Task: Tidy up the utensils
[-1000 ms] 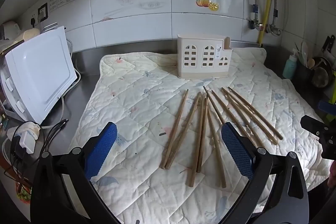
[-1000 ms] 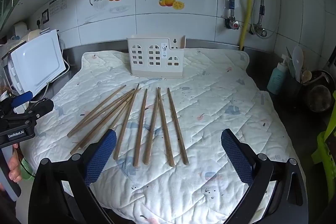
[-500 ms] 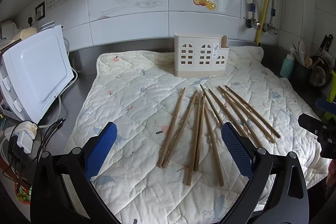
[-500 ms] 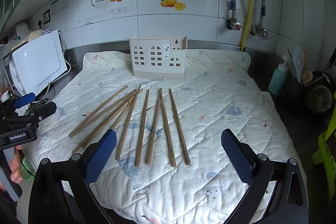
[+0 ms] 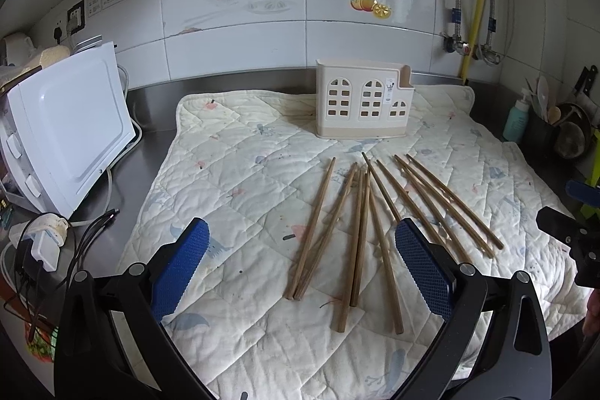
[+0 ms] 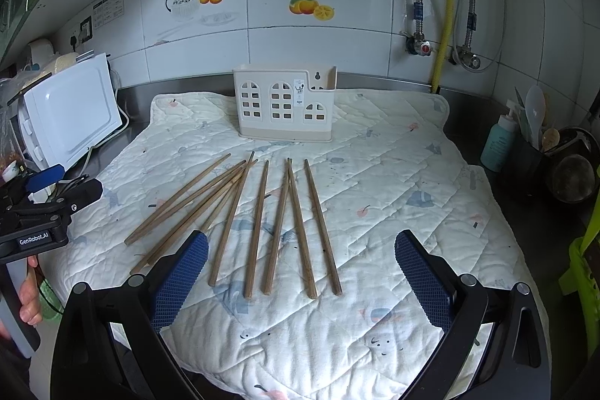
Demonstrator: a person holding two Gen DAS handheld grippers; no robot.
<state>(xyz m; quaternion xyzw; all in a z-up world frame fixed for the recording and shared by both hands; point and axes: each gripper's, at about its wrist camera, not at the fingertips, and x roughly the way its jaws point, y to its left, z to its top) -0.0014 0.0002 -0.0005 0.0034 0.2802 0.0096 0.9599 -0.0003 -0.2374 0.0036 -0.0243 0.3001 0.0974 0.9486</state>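
Observation:
Several wooden chopsticks [image 5: 360,235] lie fanned out on a quilted cream mat [image 5: 243,182]; they also show in the right wrist view [image 6: 258,223]. A beige utensil holder with window cut-outs [image 5: 363,104] stands upright at the mat's far edge, seen too in the right wrist view [image 6: 285,104]. My left gripper [image 5: 300,265] is open and empty, above the mat's near edge. My right gripper [image 6: 300,268] is open and empty, just short of the chopsticks' near ends. Each gripper shows at the edge of the other's view.
A white appliance [image 5: 63,134] with cables and a plug [image 5: 45,242] stands on the steel counter to the left. A teal bottle [image 6: 498,141] and a dark pot of utensils [image 6: 562,160] stand at the right. Tiled wall with pipes [image 6: 446,2] behind.
Both views have drawn back and up slightly; the chopsticks and holder sit a little lower in frame. Nothing on the mat has moved. Both grippers stay open.

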